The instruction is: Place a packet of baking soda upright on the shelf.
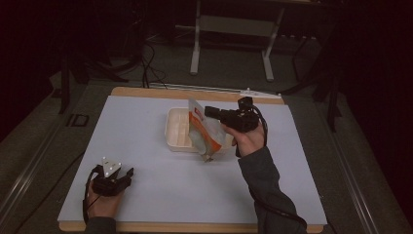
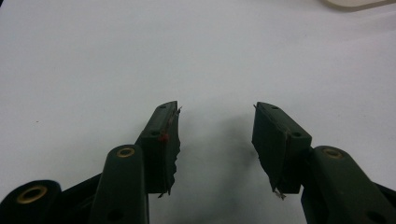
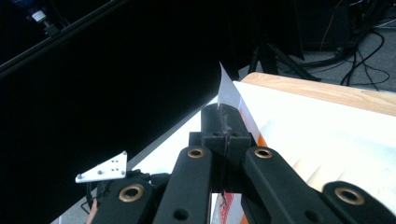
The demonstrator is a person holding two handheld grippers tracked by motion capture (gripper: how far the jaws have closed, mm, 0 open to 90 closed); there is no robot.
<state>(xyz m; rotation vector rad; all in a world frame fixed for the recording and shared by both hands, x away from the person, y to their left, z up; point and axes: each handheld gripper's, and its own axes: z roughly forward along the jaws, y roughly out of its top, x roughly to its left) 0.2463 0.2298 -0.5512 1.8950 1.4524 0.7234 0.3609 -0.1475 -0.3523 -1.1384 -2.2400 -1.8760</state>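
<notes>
Hanging pouch [image 1: 207,134] hides compartment tray [image 1: 176,127] right half.

Dim, dark-edged room; gripper views glare white.

One white table [image 1: 146,146]. One cream compartment tray [image 1: 176,127]. One orange-and-white pouch [image 1: 207,130]. Two grippers: left gripper [image 1: 127,174], right gripper [image 1: 208,111]. Two hands: left hand [image 1: 101,204], right hand [image 1: 249,139]. One metal-legged stand [image 1: 234,29] behind table.
</notes>
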